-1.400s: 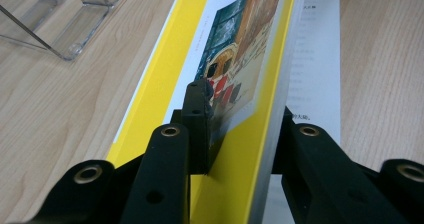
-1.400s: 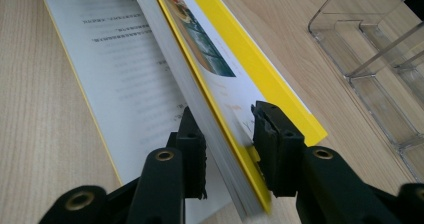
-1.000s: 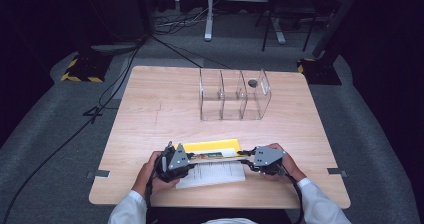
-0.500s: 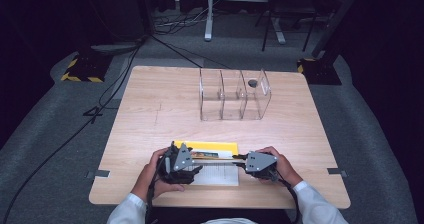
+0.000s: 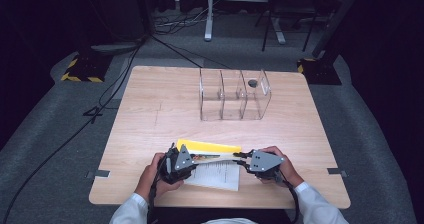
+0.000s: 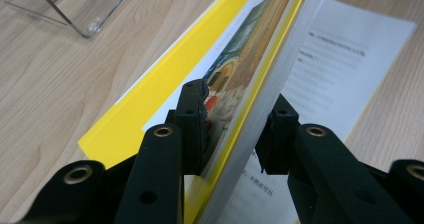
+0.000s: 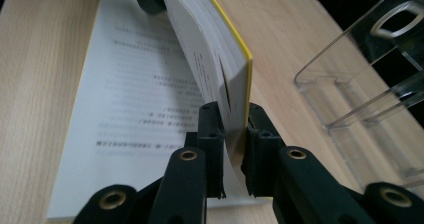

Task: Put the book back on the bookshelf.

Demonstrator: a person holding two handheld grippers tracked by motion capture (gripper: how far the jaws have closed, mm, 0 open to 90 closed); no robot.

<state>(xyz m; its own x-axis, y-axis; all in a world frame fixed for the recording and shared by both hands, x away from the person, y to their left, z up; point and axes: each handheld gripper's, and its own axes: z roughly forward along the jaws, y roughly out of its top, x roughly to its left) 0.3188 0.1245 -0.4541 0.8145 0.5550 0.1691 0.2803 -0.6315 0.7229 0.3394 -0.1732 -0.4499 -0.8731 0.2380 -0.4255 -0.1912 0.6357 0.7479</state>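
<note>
A thick book with a yellow cover (image 5: pixel 210 146) is held on edge just above the table's front, spine up, between my two grippers. My left gripper (image 5: pixel 192 158) grips its left end. In the left gripper view the jaws (image 6: pixel 235 114) have just been closing and now press the pictured cover and the page block of the book (image 6: pixel 250 49). My right gripper (image 5: pixel 239 156) is shut on the other end, and its pads (image 7: pixel 230 119) pinch the book (image 7: pixel 210 49) near the yellow cover's edge. A printed white page (image 5: pixel 217 175) lies flat under the book.
A clear plastic organizer (image 5: pixel 235 96) with three compartments stands at the table's middle back, with a small dark object (image 5: pixel 252 83) in its right compartment. The table's front edge (image 5: pixel 220 204) lies just behind the hands. Cables run over the dark floor at the left.
The left gripper has shifted a little to the right along the book. The book stays held between both grippers, and the right hand has barely moved.
</note>
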